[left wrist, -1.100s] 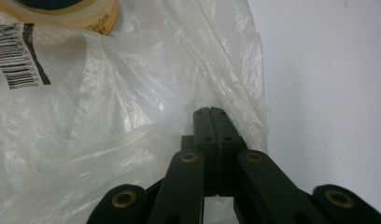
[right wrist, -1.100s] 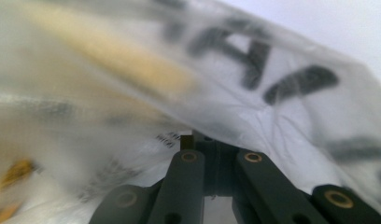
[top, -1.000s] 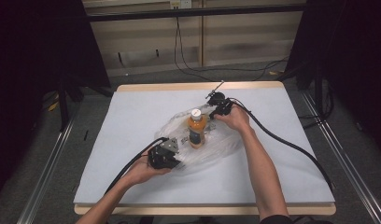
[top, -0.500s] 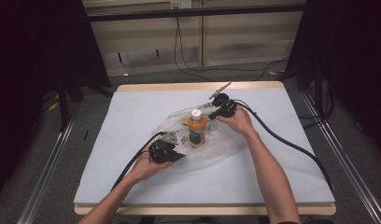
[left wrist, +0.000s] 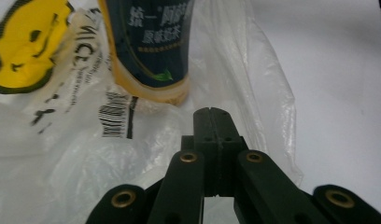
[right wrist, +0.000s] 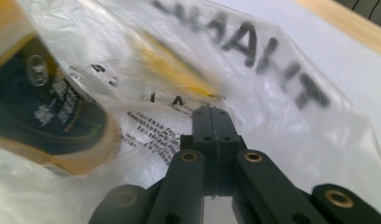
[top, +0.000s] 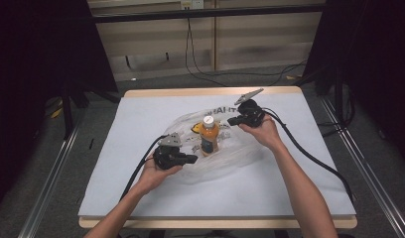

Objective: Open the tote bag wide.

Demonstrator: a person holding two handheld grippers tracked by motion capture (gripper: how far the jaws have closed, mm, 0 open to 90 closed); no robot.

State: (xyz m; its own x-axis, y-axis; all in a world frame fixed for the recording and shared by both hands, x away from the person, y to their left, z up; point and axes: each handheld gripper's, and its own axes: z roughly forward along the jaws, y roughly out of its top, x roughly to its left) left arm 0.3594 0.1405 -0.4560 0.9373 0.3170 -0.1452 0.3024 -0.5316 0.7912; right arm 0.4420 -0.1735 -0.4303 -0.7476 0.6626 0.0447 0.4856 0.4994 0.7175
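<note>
Wood-edged table (top: 290, 90); grey floor (top: 156, 82); dark curtains (top: 36, 59); pale panelled wall (top: 260, 29).

left claw (left wrist: 211, 122) black, brass screws | right claw (right wrist: 211, 120) same | black cables

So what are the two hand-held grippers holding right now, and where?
Both pinch the clear plastic bag around the bottle: left hand-held gripper its near side, right hand-held gripper its far edge.
</note>
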